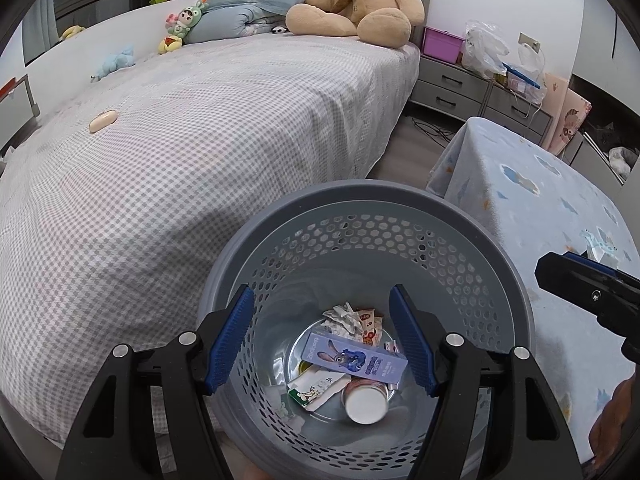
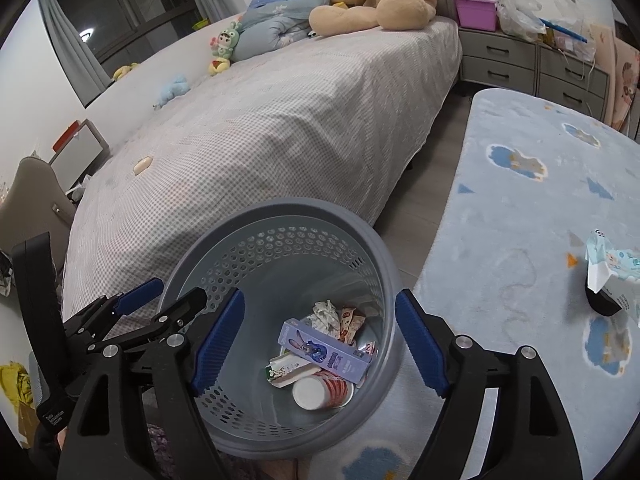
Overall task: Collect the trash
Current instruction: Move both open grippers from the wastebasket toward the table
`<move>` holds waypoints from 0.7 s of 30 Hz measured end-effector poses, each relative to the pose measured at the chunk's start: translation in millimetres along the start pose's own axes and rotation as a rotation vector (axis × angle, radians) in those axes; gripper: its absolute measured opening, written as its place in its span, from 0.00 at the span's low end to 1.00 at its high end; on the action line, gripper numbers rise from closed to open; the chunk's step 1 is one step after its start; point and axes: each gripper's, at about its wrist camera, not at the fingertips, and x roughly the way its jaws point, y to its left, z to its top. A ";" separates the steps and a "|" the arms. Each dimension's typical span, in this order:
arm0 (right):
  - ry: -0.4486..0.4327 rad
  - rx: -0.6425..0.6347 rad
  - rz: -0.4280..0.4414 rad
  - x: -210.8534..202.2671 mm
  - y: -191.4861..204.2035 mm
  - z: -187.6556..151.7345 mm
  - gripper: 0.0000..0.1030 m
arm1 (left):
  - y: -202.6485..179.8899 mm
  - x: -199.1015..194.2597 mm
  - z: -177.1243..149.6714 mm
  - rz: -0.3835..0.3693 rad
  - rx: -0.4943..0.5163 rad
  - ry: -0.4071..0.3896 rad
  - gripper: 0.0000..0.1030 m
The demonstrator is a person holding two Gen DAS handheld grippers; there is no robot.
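1. Left tool point(image 1: 322, 334): blue pads apart, nothing between them; hangs over the bin mouth, pointing down into it.
2. Right tool point(image 2: 320, 340): pads apart w/ nothing gripped; also over the bin. No earlier view to compare.
3. Bin point(image 1: 516, 276): grey perforated plastic basket, round rim, on the floor btw. bed and table. Stiff rim, light; walls likely flex if squeezed.
4. Bin contents, already in: purple cartoon carton point(image 1: 354, 356) (light, stiff card, crushes easily); crumpled wrappers point(image 1: 352, 318) at 12 o'clock of it (soft, near weightless); white-lidded cup point(image 1: 366, 402) at 6 o'clock (smooth, prob. slippery).
5. Trash left out: crumpled blue-white packet point(image 2: 608, 264) on the table point(image 2: 520, 216), at 3 o'clock in right wrist view, well apart from the bin. Judged thin film/paper: light, soft, crinkly, may slide on the fleece cover. Best hold: pinch across the raised folded edge, not the flat.
6. Dark object point(image 2: 602, 300) touching the packet's lower side; kind unclear, so keep pads off it.
7. Bed point(image 1: 200, 140): small oval item point(image 1: 103, 121) at 10 o'clock; trash or not, can't tell.
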 end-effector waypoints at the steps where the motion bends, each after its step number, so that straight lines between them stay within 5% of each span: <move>1: -0.003 0.003 -0.001 -1.4 -1.1 0.1 0.74 | -1.6 -0.4 0.4 0.000 0.004 0.000 0.65; 21: -0.082 0.098 -0.113 -51.7 -65.8 -10.1 0.78 | -64.6 -10.5 1.0 -0.062 0.109 -0.029 0.67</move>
